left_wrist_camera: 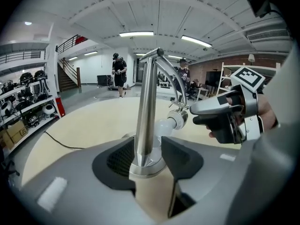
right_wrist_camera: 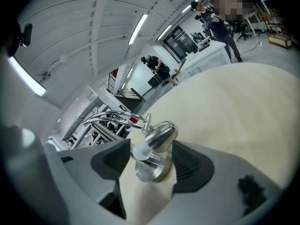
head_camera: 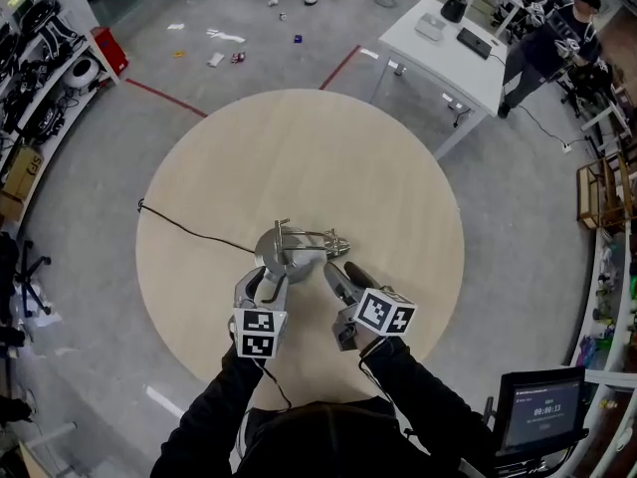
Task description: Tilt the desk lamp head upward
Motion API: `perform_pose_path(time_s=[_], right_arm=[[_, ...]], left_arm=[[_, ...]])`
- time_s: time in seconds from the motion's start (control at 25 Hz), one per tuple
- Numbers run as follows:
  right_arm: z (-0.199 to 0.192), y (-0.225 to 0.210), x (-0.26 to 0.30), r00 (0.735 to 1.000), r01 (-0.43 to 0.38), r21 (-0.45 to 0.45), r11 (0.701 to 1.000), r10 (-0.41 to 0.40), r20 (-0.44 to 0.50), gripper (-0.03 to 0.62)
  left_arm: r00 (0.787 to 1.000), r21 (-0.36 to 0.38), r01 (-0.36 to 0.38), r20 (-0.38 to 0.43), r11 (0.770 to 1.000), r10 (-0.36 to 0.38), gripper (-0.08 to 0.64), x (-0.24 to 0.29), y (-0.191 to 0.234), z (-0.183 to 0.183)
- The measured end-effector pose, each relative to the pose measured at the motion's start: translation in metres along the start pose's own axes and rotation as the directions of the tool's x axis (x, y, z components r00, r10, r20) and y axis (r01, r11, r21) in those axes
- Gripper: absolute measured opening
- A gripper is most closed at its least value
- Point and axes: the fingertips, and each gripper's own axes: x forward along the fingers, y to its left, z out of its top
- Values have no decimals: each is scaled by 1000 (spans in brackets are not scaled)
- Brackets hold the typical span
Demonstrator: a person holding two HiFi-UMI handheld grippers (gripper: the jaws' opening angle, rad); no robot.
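A silver desk lamp stands on the round wooden table [head_camera: 299,157], its base [head_camera: 281,251] near the front edge and its head [head_camera: 333,244] to the right. My left gripper [head_camera: 261,289] is open, and in the left gripper view the upright post [left_wrist_camera: 146,111] rises between its pads [left_wrist_camera: 119,161] without being pressed. My right gripper [head_camera: 341,279] is also open. In the right gripper view the lamp head [right_wrist_camera: 160,135], with its white bulb [right_wrist_camera: 140,151] pointing down, sits between the jaws above the base [right_wrist_camera: 150,170], clear of both pads. The right gripper [left_wrist_camera: 220,114] also shows in the left gripper view beside the bulb.
A black cord [head_camera: 189,229] runs from the lamp leftward across the table and off its edge. A white table [head_camera: 448,48] stands at the back right with a person [head_camera: 552,43] beside it. A monitor [head_camera: 540,409] is at my lower right; shelves line the left wall.
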Motion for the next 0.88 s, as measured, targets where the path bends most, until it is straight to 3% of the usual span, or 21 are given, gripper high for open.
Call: perform_pose_path(time_s=[0.36, 0.6, 0.88], right_arm=[[-7, -20, 28, 1000, -11, 157, 988, 10, 7, 288], [-7, -18, 36, 1000, -17, 187, 982, 13, 24, 288], [-8, -19, 37, 1000, 6, 157, 988, -8, 12, 287]], left_arm=[[997, -26, -3, -72, 1000, 1, 187, 35, 7, -43], [995, -2, -1, -104, 1000, 0, 187, 40, 7, -55], [988, 6, 1, -157, 1000, 0, 193, 42, 7, -68]])
